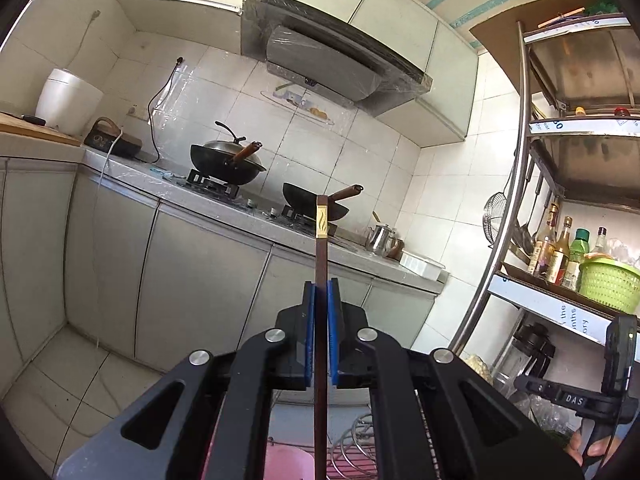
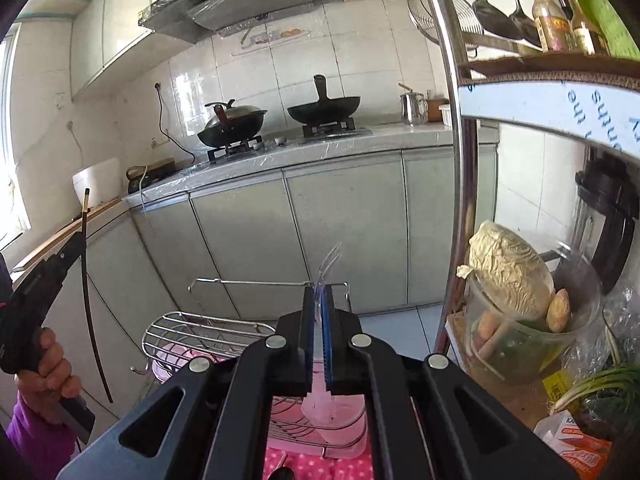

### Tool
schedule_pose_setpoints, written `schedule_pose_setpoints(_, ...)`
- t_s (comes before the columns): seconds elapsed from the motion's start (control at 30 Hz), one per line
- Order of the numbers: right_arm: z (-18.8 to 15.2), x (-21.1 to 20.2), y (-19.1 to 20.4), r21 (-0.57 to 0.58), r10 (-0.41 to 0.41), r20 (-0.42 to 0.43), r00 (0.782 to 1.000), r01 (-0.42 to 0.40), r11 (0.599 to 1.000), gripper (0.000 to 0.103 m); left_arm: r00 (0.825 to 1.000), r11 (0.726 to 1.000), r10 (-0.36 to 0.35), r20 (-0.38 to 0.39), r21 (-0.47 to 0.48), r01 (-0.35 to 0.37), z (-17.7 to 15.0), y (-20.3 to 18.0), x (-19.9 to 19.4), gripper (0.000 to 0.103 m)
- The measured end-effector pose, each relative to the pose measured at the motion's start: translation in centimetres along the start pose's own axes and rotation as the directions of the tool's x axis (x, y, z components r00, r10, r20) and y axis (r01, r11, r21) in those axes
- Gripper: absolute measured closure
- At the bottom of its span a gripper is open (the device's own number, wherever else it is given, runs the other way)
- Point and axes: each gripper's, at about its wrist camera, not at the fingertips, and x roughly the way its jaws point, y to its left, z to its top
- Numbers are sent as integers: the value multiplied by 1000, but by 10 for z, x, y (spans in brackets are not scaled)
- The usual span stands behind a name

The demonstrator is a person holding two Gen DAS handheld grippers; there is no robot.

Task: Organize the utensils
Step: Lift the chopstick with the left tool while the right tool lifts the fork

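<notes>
One dark chopstick (image 1: 321, 280) stands upright, pinched between the blue fingers (image 1: 309, 340) of the left gripper (image 1: 321, 292), its gold-banded end above them and its lower end below; one clear plastic fork (image 2: 322, 360) is clamped between the right gripper's (image 2: 319, 300) fingers (image 2: 327, 336), tines just past the tips; below hangs one wire rack (image 2: 208, 332); two woks (image 2: 232, 124) sit on the far surface (image 2: 320, 146).

Two black woks (image 1: 228, 164) on a gas stove (image 2: 280, 142), beneath a range hood (image 1: 332, 52). Steel kettle (image 1: 380, 238) beside them. Bottles (image 1: 560, 252) and green basket (image 1: 608, 284) on a metal shelf (image 1: 516, 184).
</notes>
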Motion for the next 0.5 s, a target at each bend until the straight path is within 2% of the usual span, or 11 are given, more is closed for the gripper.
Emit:
schedule_pose_setpoints(0.27, -21, 34, -25, 65, 30, -71, 997, -26, 998, 100, 994, 996, 89, 70, -14, -88, -15, 17, 32, 98)
schedule_pose_setpoints(0.5, -26, 52, -26, 74, 57, -101, 993, -50, 996, 100, 977, 984, 156, 143, 60, -166, -29, 15, 53, 98)
